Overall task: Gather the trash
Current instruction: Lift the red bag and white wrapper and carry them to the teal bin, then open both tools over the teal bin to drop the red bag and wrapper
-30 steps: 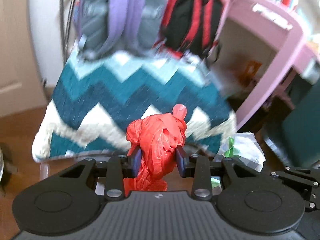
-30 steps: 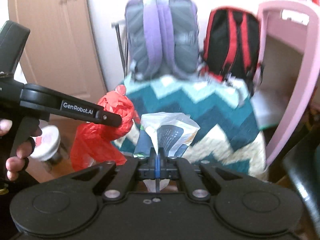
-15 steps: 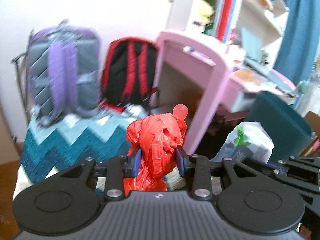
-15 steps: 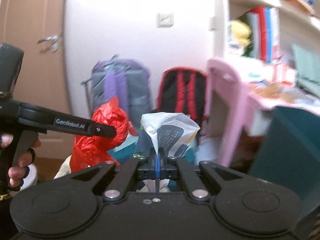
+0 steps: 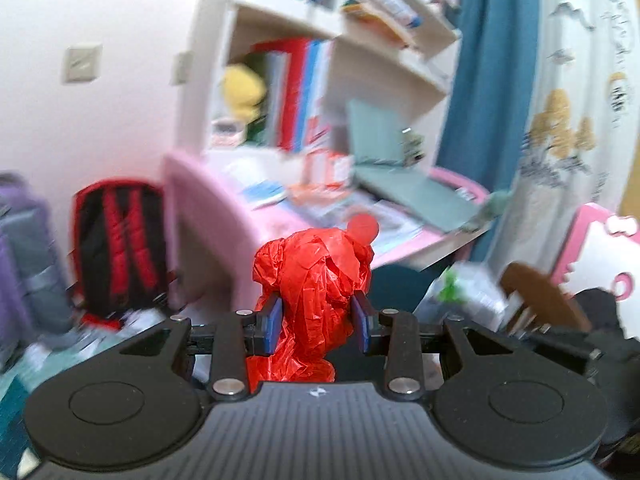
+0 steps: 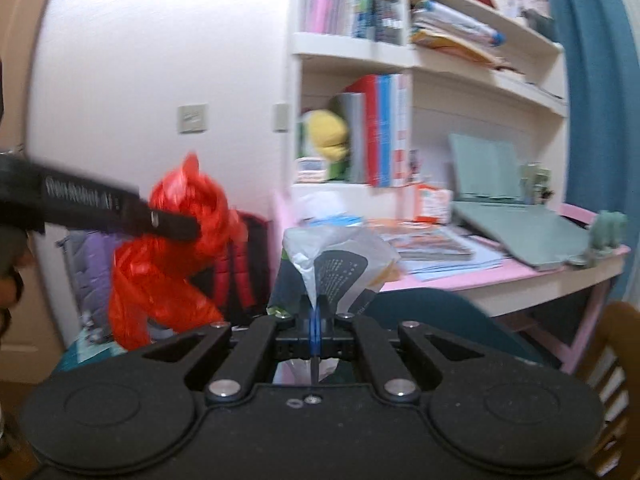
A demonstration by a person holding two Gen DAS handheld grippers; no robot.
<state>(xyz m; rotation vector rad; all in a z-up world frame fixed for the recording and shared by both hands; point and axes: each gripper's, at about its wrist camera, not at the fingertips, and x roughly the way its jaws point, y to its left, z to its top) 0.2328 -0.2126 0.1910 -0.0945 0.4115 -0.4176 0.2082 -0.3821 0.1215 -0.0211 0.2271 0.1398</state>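
Note:
A crumpled red plastic bag [image 5: 314,292] fills the space between my left gripper's [image 5: 318,316] blue pads, which are shut on it; its tail hangs below the jaws. In the right wrist view the same red bag [image 6: 176,248] dangles at the left from the left gripper's black finger [image 6: 120,212]. My right gripper [image 6: 315,320] is shut tight on the neck of a whitish printed plastic bag [image 6: 340,260], which stands up ahead of the jaws. That whitish bag [image 5: 468,292] shows blurred at the lower right in the left wrist view.
A pink desk [image 6: 540,276] with papers and a grey-green laptop [image 6: 516,216] stands ahead, a dark teal chair [image 6: 440,312] pushed under it. White bookshelves [image 6: 400,60] rise above. A red-black backpack [image 5: 116,244] and a purple one lean at the left wall. A blue curtain [image 5: 484,80] hangs right.
Both grippers have risen and swung right with their bags. The zigzag blanket and backpacks slid down and left out of the middle; the desk and bookshelves now fill the views.

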